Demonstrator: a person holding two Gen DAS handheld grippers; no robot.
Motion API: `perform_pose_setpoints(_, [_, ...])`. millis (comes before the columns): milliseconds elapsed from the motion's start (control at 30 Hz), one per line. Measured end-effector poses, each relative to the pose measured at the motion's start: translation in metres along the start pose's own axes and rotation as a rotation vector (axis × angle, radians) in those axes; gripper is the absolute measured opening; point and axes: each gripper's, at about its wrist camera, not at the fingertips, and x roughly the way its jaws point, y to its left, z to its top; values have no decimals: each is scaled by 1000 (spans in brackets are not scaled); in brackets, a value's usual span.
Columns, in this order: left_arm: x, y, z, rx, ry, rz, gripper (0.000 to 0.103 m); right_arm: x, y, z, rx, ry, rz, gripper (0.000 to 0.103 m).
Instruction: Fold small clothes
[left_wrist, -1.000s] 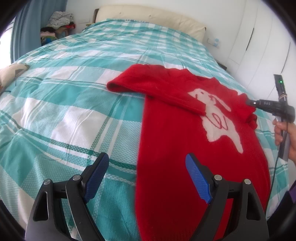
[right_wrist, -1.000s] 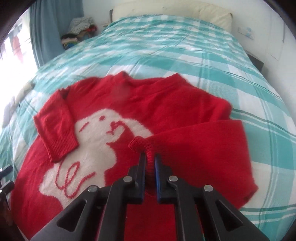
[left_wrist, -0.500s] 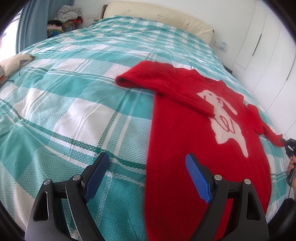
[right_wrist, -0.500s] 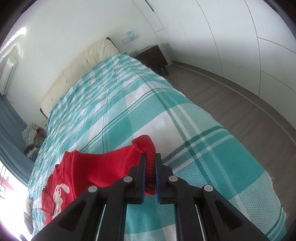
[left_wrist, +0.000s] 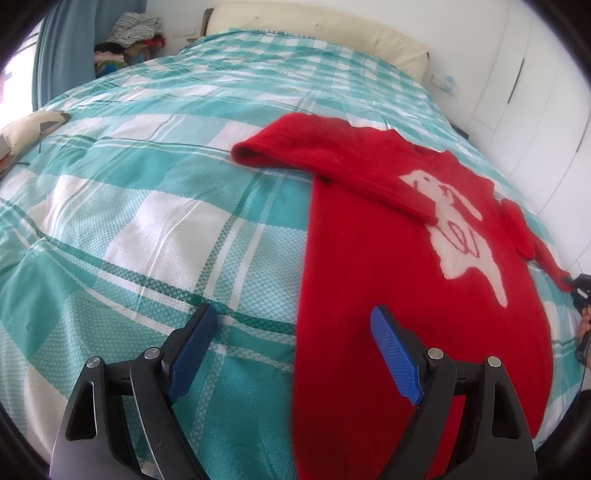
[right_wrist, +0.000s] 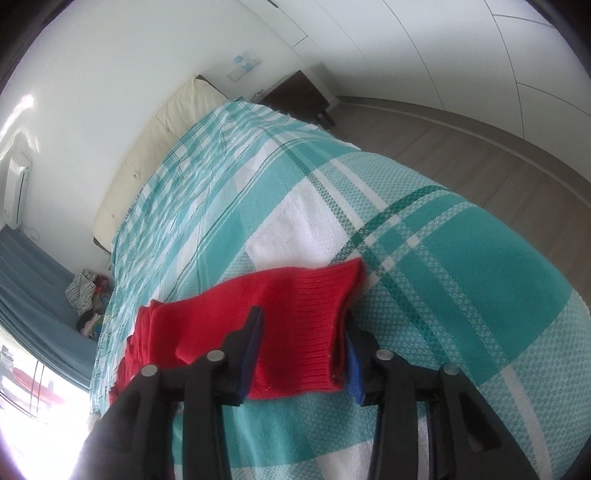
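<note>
Spreading the sleeve looked like the step in hand. The red knitted sweater with a white animal motif (left_wrist: 369, 295) lay flat on the teal-and-white checked woven bedcover (left_wrist: 147, 221). The right gripper (right_wrist: 303, 319) stood parted around the ribbed red cuff (right_wrist: 317, 306), which lay flat between the jaws (no pinch visible). The left gripper (left_wrist: 291, 314) hung wide and empty over the hem edge. Best to smooth the soft, stretchy knit before folding it.
</note>
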Motion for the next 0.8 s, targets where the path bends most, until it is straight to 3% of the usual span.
perform_pose_setpoints(167, [1, 2, 0, -8, 5, 0, 87, -44, -27, 7, 57, -153, -257, 4])
perform_pose_setpoints(267, [4, 0, 0, 2, 12, 13, 87, -51, -48, 8, 109, -132, -319, 3])
perform_pose_setpoints(500, [4, -2, -2, 12, 13, 24, 87, -46, -44, 5, 75, -100, -413, 3])
perform_pose_setpoints(800, [4, -4, -4, 35, 10, 44, 87, -47, -49, 4, 89, -94, -403, 4])
